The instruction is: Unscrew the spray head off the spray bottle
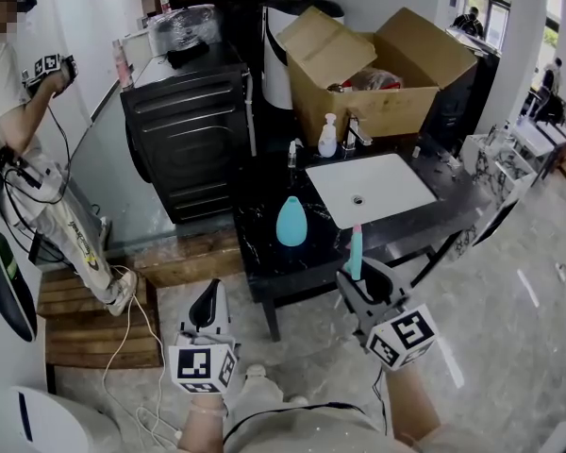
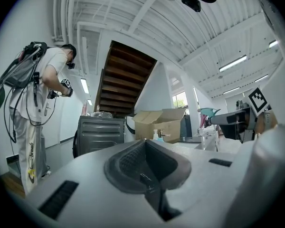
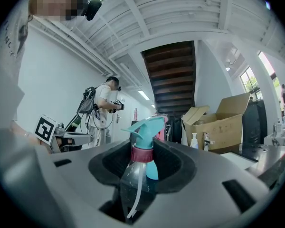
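Note:
My right gripper (image 1: 362,279) is shut on the spray bottle (image 1: 356,253), just in front of the black counter's near edge. In the right gripper view the clear bottle (image 3: 132,184) sits between the jaws with its dip tube showing. Its pink collar (image 3: 141,153) and teal spray head (image 3: 147,129) stick out past the gripper (image 3: 142,175), nozzle to the left. My left gripper (image 1: 208,302) is lower left, over the floor, apart from the bottle. Its jaws are shut with nothing between them (image 2: 145,163).
A teal rounded bottle (image 1: 291,221) stands on the black counter (image 1: 264,253) beside the white sink (image 1: 396,201). Behind are a soap dispenser (image 1: 328,138), a faucet (image 1: 354,132) and an open cardboard box (image 1: 358,111). A black appliance (image 1: 189,130), a person (image 1: 19,140) and a wooden pallet (image 1: 94,328) are left.

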The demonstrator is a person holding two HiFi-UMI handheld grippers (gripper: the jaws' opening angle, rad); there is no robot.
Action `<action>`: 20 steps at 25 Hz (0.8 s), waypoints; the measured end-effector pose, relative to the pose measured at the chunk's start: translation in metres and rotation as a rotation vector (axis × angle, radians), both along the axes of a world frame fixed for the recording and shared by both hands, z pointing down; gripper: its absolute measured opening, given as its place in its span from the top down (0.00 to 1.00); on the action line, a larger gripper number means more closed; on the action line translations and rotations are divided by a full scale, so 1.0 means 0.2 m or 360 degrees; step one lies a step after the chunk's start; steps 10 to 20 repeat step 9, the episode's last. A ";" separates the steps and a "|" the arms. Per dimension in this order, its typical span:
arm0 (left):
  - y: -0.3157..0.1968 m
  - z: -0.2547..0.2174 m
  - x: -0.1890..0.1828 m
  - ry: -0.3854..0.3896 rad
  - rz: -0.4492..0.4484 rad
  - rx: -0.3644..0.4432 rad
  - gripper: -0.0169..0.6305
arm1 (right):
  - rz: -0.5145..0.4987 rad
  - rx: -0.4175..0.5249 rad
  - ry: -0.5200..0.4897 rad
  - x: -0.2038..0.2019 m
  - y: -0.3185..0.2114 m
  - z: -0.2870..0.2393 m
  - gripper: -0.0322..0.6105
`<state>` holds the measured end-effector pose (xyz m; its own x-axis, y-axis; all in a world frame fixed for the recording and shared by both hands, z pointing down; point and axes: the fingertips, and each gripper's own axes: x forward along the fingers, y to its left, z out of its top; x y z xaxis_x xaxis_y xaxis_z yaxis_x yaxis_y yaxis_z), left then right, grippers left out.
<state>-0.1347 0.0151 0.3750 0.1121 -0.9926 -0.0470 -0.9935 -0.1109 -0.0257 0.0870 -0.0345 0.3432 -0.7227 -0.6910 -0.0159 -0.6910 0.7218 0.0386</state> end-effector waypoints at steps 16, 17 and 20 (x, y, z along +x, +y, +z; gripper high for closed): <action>-0.03 0.00 0.01 0.0008 0.0016 -0.0006 0.97 | 0.0005 0.0010 -0.0001 0.01 -0.01 0.00 0.71; -0.03 0.00 0.01 0.0008 0.0016 -0.0006 0.97 | 0.0005 0.0010 -0.0001 0.01 -0.01 0.00 0.71; -0.03 0.00 0.01 0.0008 0.0016 -0.0006 0.97 | 0.0005 0.0010 -0.0001 0.01 -0.01 0.00 0.71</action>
